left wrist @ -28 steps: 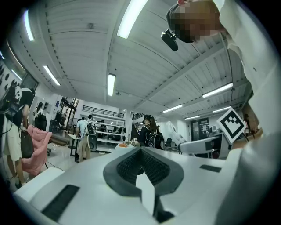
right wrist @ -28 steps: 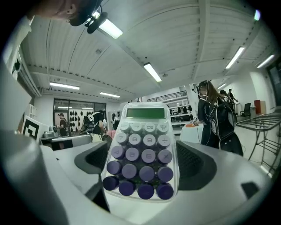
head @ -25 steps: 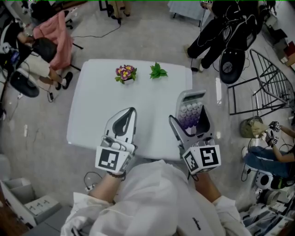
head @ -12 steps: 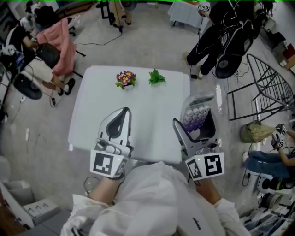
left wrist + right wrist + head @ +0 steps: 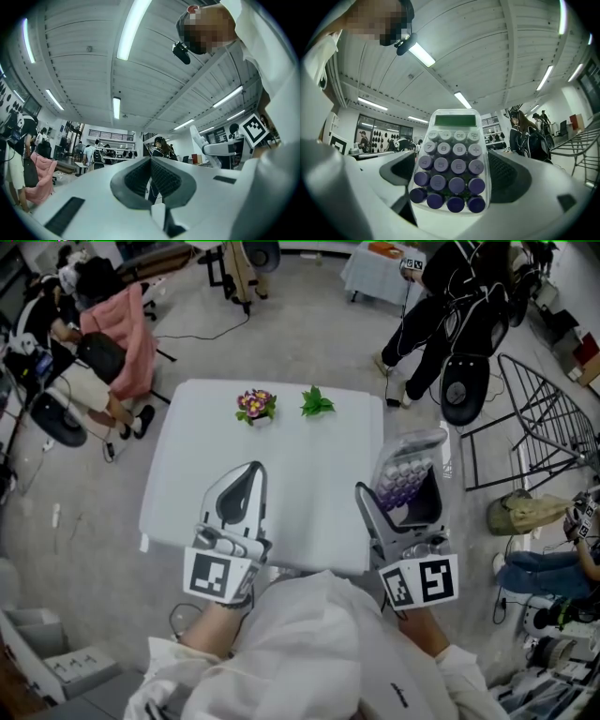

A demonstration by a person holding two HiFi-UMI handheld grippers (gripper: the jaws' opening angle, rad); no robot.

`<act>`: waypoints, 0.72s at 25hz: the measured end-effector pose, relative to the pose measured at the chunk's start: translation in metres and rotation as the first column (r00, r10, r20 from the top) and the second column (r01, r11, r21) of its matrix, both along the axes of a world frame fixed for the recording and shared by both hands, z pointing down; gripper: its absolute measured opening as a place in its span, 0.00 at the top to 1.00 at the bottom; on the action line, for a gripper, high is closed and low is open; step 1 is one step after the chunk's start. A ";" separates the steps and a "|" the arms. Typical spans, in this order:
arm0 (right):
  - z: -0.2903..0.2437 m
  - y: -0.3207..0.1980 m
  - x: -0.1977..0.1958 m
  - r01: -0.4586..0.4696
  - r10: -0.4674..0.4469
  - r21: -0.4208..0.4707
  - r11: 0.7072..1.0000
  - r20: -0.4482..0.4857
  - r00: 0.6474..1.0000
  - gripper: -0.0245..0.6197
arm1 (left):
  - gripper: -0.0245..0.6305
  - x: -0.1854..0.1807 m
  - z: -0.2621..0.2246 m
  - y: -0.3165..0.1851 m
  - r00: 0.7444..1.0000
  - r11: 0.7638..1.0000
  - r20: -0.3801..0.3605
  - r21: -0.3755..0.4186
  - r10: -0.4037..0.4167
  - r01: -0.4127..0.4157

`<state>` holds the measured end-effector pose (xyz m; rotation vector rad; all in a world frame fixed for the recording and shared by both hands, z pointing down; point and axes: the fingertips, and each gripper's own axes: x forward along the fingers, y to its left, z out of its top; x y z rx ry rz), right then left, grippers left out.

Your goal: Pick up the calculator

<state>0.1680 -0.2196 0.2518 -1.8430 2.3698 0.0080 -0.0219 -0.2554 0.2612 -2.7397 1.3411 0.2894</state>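
The calculator (image 5: 406,468), clear-cased with purple and grey keys and a green display, is held between the jaws of my right gripper (image 5: 398,491), raised over the right edge of the white table (image 5: 281,465). In the right gripper view the calculator (image 5: 451,161) stands upright between the two pads, keys facing the camera, and my right gripper (image 5: 452,180) points up at the ceiling. My left gripper (image 5: 251,472) hovers over the table's front left, shut with nothing in it. Its pads meet in the left gripper view (image 5: 151,174).
A small pot of pink flowers (image 5: 254,404) and a green sprig (image 5: 317,403) sit at the table's far edge. A black round stand (image 5: 464,390) and a wire rack (image 5: 534,418) are on the right. A person in pink (image 5: 117,324) sits at the far left.
My right gripper has drifted a little to the right with the calculator in it, towards the table's right edge. The left gripper stays shut and has barely shifted.
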 end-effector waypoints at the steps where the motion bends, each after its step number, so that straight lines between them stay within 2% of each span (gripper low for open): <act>1: 0.000 0.000 0.000 0.000 0.000 0.002 1.000 -0.001 1.000 0.19 | 0.94 0.000 0.000 0.001 1.000 1.000 -0.002 -0.003 0.003 -0.003; 18: -0.017 0.010 0.009 -0.021 0.020 0.046 0.999 0.020 1.000 0.19 | 0.94 0.006 -0.012 0.009 1.000 1.000 -0.003 0.017 0.011 -0.011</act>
